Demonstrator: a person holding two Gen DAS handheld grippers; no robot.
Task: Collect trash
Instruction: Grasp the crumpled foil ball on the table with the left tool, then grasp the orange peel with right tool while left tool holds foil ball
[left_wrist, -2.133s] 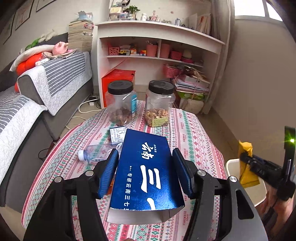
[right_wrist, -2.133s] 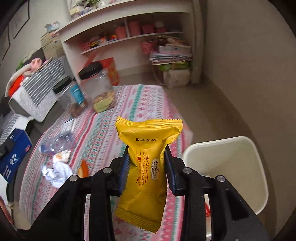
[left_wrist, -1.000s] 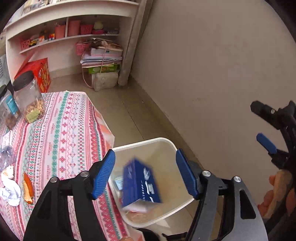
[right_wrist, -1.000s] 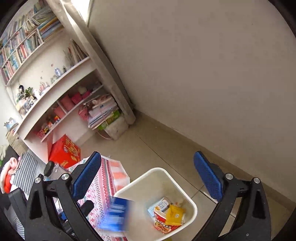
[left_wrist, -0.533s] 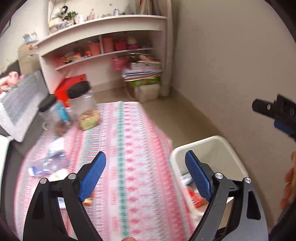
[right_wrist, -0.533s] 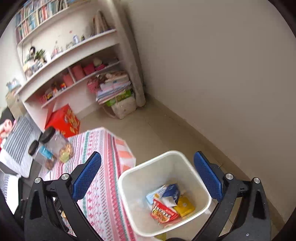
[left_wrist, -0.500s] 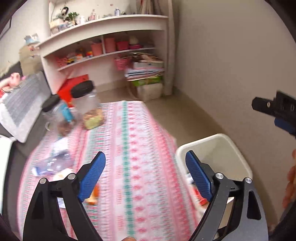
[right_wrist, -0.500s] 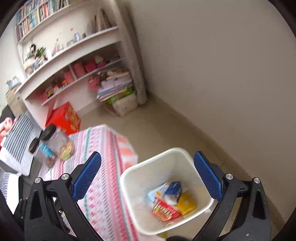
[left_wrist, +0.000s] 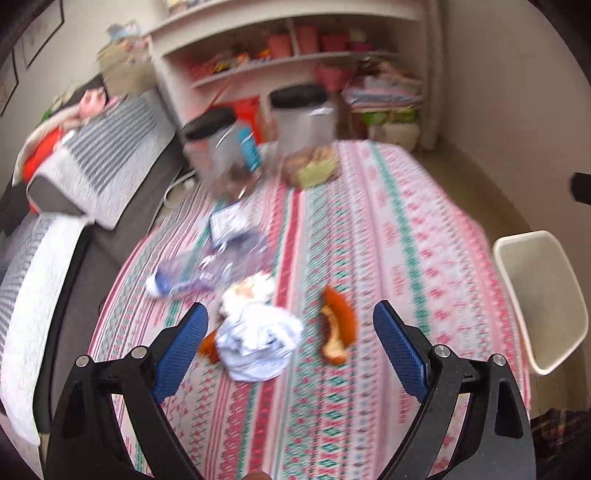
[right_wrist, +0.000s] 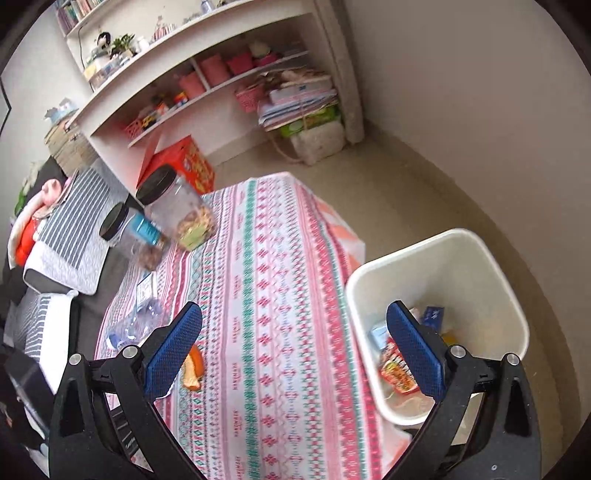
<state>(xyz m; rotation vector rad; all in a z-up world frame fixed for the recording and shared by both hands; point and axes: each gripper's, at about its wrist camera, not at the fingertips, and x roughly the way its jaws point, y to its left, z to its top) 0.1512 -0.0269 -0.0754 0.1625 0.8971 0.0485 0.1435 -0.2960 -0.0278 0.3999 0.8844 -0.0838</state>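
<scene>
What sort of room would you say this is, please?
Probably a home living room: a sofa with striped throws, cluttered white shelves, and a low table under a patterned cloth.

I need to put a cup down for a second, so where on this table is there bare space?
The tablecloth is bare along its wide middle and the side by the white bin, from the jars forward. It is crowded toward the sofa side: orange peel, crumpled tissue, plastic bottle.

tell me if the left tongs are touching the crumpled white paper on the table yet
Apart. In the left wrist view the left tongs hang open above the table, and the crumpled white paper lies on the cloth between the blue pads, touching neither.
</scene>
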